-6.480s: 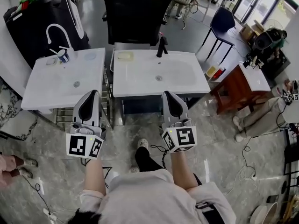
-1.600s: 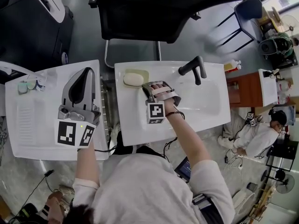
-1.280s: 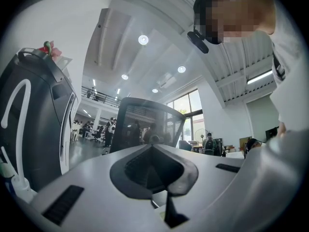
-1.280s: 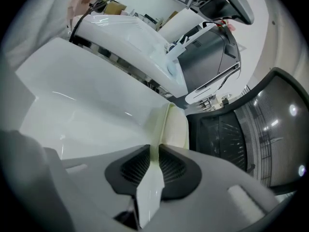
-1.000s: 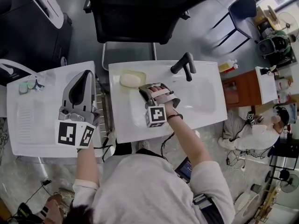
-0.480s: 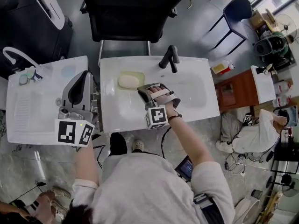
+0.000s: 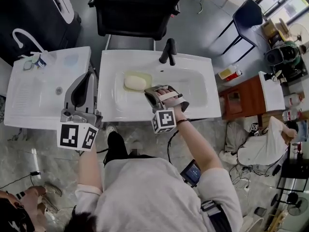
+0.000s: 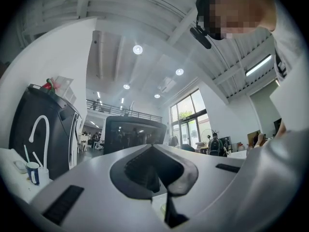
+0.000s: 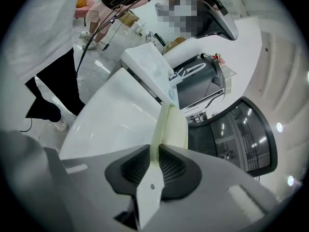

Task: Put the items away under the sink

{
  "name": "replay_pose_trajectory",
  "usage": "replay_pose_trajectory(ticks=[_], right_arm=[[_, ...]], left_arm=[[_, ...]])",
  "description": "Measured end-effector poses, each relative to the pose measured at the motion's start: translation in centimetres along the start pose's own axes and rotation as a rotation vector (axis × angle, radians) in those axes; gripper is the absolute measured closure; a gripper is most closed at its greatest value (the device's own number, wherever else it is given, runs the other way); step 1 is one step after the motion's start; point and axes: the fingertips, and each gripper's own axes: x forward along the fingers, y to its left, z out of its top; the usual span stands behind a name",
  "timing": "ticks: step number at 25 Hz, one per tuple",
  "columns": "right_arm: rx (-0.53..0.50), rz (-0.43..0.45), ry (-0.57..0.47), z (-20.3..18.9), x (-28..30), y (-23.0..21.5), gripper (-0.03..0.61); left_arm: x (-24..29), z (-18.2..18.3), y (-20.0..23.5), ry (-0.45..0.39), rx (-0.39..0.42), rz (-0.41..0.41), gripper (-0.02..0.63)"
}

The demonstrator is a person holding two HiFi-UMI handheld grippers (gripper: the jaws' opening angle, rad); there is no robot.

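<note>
A pale yellow soap dish [image 7: 136, 81] with a white bar of soap [image 7: 134, 83] on it hangs over the left part of the white sink [image 7: 193, 105]. My right gripper [image 7: 147, 92] is shut on the dish's near right rim. In the right gripper view the dish [image 9: 170, 125] shows edge-on, pinched between the dark pads of the right gripper [image 9: 155, 156], with the sink [image 9: 111, 120] below. My left gripper [image 7: 89, 73] hovers over the gap between the two sinks, apart from the dish. In the left gripper view the left gripper [image 8: 161, 187] is shut with nothing in it.
A black faucet [image 7: 168, 51] stands at the sink's back edge. A second white sink [image 7: 29, 100] to the left carries a white faucet [image 7: 24, 35] and a cup [image 7: 37, 61]. Behind stands a black chair [image 7: 135, 8]. A brown table [image 7: 241, 98] and a seated person [image 7: 260, 149] are at right.
The right gripper has drawn the soap dish from the sink's back left corner toward the front, still gripped. The left gripper has come back off the left sink to the gap.
</note>
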Motion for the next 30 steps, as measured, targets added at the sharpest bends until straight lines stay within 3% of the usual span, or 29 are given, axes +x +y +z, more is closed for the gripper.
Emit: replay_pose_trajectory(ticks=[10,30], right_arm=[[-0.006,-0.011,-0.014,1.9,-3.3,2.5,0.512],[0.059,-0.031,0.013,11.1,-10.7,10.7,0.512]], left_arm=[[-3.9,1.7,-1.7,-0.023,0.015,0.011,0.606],[-16.8,3.3,-2.6,0.008,-0.007,-0.025,0.606]])
